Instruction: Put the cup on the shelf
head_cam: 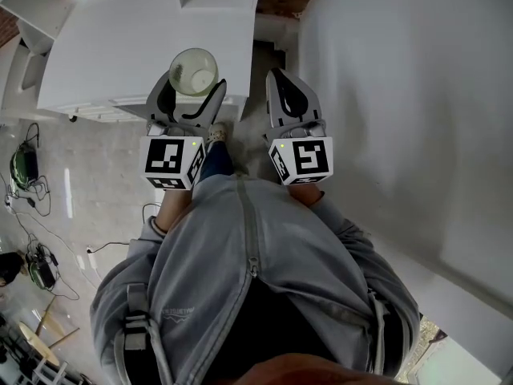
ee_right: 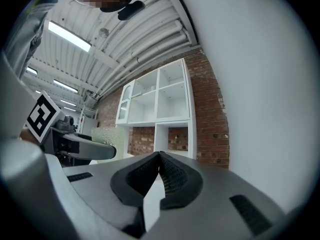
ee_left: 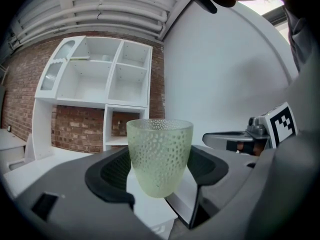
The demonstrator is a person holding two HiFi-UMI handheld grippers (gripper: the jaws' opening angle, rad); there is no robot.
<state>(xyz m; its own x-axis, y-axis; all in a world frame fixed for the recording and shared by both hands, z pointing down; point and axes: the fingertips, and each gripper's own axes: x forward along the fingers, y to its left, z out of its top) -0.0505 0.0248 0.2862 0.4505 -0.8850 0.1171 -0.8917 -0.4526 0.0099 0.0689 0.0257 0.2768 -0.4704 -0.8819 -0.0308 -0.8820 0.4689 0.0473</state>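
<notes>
Your left gripper (head_cam: 195,84) clamps the dimpled green cup (ee_left: 160,155) upright between wide-set jaws, probably so it can be set down standing. Beside it, your right gripper (ee_right: 159,170) is pinched together on nothing, idle. The white cubby shelf (ee_left: 107,79) stands well ahead of both.
</notes>
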